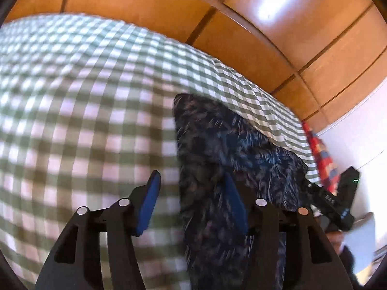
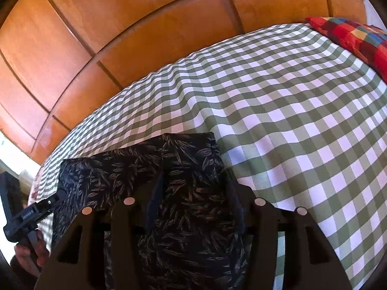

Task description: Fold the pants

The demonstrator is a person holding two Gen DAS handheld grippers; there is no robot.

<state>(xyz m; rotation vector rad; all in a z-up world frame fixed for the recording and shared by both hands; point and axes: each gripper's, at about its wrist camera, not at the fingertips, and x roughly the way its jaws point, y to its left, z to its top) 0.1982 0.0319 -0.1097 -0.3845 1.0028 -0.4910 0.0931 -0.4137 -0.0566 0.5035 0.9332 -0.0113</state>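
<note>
Dark pants [image 1: 225,142] with a pale leaf print lie folded on the green-and-white checked bed cover [image 1: 84,101]. My left gripper [image 1: 192,174] stands open over the pants' left edge. Its left blue pad [image 1: 148,203] is above the bare cover and the right pad above the cloth. In the right wrist view the pants [image 2: 183,159] fill the gap between the fingers of my right gripper [image 2: 194,172]. Its jaws stand apart and do not pinch the cloth. Each view shows the other gripper at the pants' far side, the right one [image 1: 338,198] and the left one [image 2: 29,215].
Wooden panelled doors [image 2: 121,36] rise behind the bed. A red patchwork pillow [image 2: 358,41] lies at the cover's far right corner. A hand [image 2: 29,249] holds the left tool. The checked cover [image 2: 302,120] spreads wide to the right of the pants.
</note>
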